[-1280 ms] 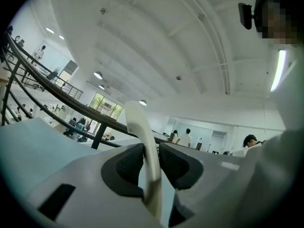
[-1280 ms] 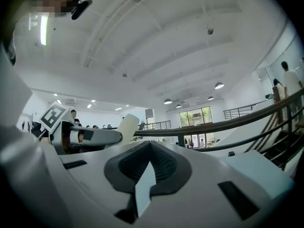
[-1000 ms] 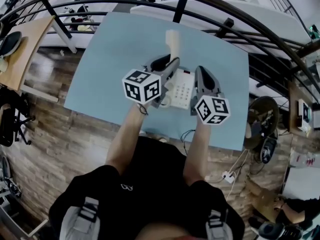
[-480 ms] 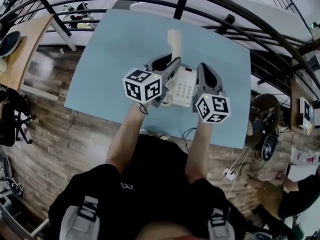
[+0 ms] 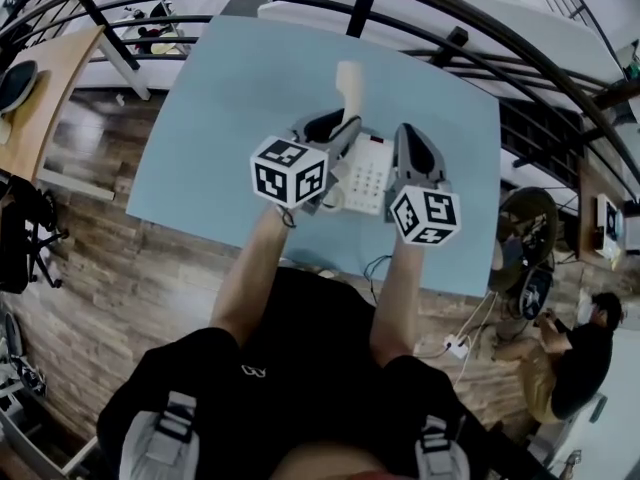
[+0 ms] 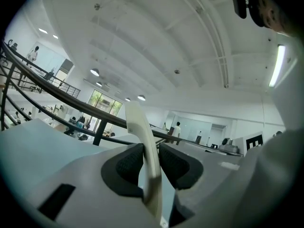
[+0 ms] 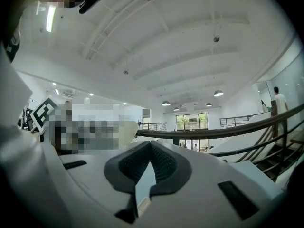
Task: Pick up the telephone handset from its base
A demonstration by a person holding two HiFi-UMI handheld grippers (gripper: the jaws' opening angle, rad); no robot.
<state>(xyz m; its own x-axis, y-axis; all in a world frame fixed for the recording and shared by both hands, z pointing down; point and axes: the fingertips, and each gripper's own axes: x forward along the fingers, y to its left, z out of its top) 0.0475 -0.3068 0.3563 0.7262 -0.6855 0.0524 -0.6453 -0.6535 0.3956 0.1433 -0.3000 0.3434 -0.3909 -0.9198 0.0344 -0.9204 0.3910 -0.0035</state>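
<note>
The cream telephone handset (image 5: 348,80) stands tilted above the white base (image 5: 366,174) with its keypad, on the light blue table (image 5: 230,98). My left gripper (image 5: 336,128) is shut on the handset's lower part; in the left gripper view the handset (image 6: 141,137) runs up between the dark pads (image 6: 128,163), which press on both its sides. My right gripper (image 5: 407,136) hovers by the base's right side. In the right gripper view its jaws (image 7: 149,148) are shut, pad tips touching, nothing between them.
A black curved railing (image 5: 450,43) runs past the table's far and right edges. A cable (image 5: 375,268) hangs off the near edge toward a power strip (image 5: 458,348). A wooden desk (image 5: 40,98) stands at the left. A person (image 5: 575,358) crouches at the lower right.
Both grippers and the handset have stayed where they were. Only the person on the floor at the lower right has shifted.
</note>
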